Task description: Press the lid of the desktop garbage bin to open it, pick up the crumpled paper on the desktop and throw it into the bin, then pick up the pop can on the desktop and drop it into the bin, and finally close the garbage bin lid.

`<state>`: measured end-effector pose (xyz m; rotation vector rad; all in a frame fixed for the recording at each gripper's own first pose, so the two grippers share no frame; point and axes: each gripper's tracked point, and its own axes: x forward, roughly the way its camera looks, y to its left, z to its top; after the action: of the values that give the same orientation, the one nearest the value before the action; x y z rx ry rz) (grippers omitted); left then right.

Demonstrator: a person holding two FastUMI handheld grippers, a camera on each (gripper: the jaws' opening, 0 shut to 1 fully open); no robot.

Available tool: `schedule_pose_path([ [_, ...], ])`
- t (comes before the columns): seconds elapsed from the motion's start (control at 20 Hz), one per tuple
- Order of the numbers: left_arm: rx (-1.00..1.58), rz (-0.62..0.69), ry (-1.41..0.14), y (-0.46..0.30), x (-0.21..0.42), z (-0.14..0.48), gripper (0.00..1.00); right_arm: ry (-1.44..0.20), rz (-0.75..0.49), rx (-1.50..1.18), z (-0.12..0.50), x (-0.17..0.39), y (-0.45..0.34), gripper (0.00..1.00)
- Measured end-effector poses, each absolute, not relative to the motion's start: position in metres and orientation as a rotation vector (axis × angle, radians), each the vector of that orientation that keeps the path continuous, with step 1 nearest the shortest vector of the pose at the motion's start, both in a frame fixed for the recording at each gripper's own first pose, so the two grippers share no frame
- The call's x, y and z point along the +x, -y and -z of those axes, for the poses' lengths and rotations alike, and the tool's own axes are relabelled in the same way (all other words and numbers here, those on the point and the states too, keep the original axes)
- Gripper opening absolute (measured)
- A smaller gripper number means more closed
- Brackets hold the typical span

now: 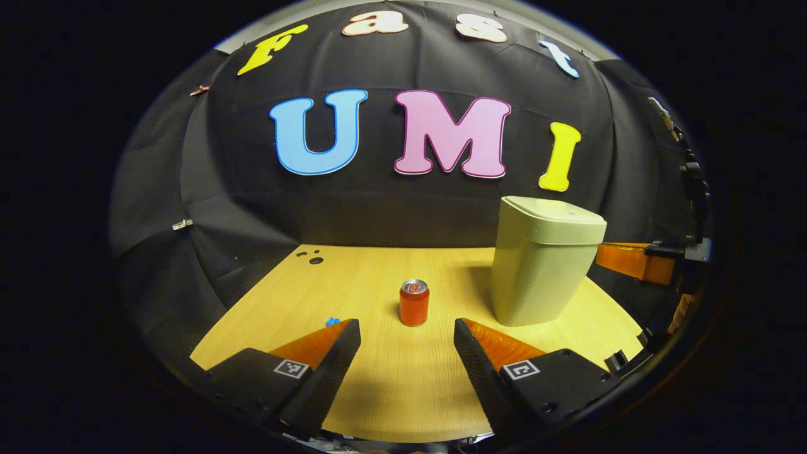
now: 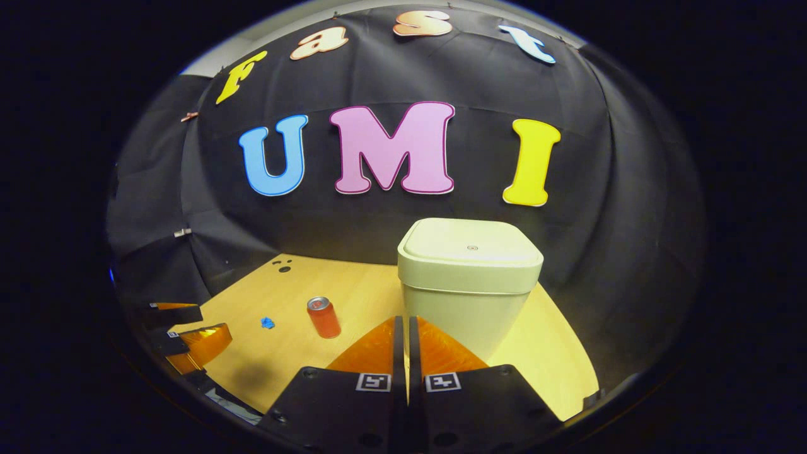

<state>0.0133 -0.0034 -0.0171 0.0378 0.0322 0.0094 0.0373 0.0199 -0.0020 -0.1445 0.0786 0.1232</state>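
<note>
The small blue scrap (image 2: 268,323) on the table (image 2: 353,296) is too tiny to identify (paper or not); the left gripper (image 2: 189,331) is cut off at the right gripper view's edge.

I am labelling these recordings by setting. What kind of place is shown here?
Probably a staged recording booth, not a real home: a wooden table enclosed by black cloth, with just a bin and a can on it.

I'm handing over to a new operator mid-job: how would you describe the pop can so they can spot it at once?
Start at the pale, closed garbage bin on the wooden table. The pop can stands upright on the bare tabletop apart from the bin, on the side towards the left tool. It is the small red cylinder with a silver top.
</note>
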Motion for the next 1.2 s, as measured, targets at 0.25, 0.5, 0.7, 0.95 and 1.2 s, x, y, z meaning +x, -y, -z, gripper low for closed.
schedule_pose_path([
  [0.25, 0.034, -0.014, -0.033, 0.002, 0.018, 0.016, 0.96, -0.031, -0.114, -0.164, -0.037, 0.062, -0.017, 0.05],
  [0.5, 0.036, -0.029, -0.037, 0.001, 0.018, 0.018, 0.96, 0.004, -0.071, -0.143, -0.067, 0.095, -0.002, 0.05],
  [0.7, 0.032, -0.077, -0.042, -0.010, 0.017, 0.019, 0.96, 0.011, -0.051, -0.132, -0.080, 0.126, 0.013, 0.05],
  [0.95, 0.007, -0.145, -0.072, -0.023, 0.012, 0.028, 0.96, -0.014, -0.020, -0.126, -0.074, 0.154, 0.032, 0.05],
  [1.2, -0.002, -0.190, -0.089, -0.028, 0.006, 0.036, 0.96, -0.031, -0.005, -0.140, -0.067, 0.170, 0.044, 0.05],
])
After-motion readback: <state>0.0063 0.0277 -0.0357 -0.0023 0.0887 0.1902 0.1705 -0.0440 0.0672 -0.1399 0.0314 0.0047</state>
